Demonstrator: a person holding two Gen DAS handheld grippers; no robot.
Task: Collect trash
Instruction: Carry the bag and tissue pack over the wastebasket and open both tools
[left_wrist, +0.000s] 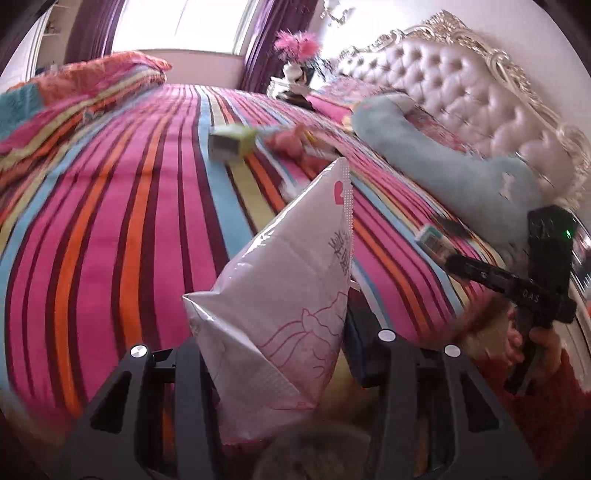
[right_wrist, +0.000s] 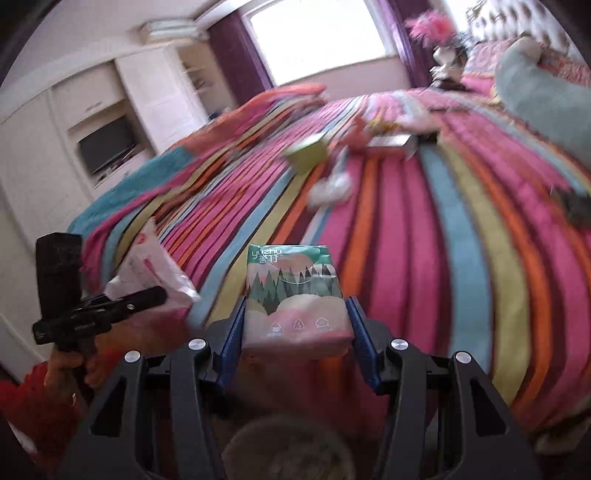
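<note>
I am looking across a bed with a striped bedspread (left_wrist: 122, 206) in pink, orange, blue and yellow, a tufted headboard (left_wrist: 476, 88) at its far side and a bright window beyond. My left gripper (left_wrist: 280, 373) is holding a white plastic packet (left_wrist: 291, 295) with pink line drawings, its sealed top pointing up and away over the bed. My right gripper (right_wrist: 295, 325) is clamping a tissue pack (right_wrist: 295, 291) printed with green trees and a pale pink band, squeezed between the blue-lined fingers (right_wrist: 232, 332) and held above the bed's near edge.

I am judging this as the carrying step: both tools are loaded, so the next move is calling for a bin or bag, which neither view is showing me. Releasing has to come before any further pick.

More litter is waiting further up the spread: a small yellow-green box (left_wrist: 231, 142), crumpled pink wrappers (left_wrist: 291, 138) beside it, and a white wad (right_wrist: 330, 190) nearer, all blurred. A blue plush pillow (left_wrist: 443, 162) is lying along the headboard.
</note>
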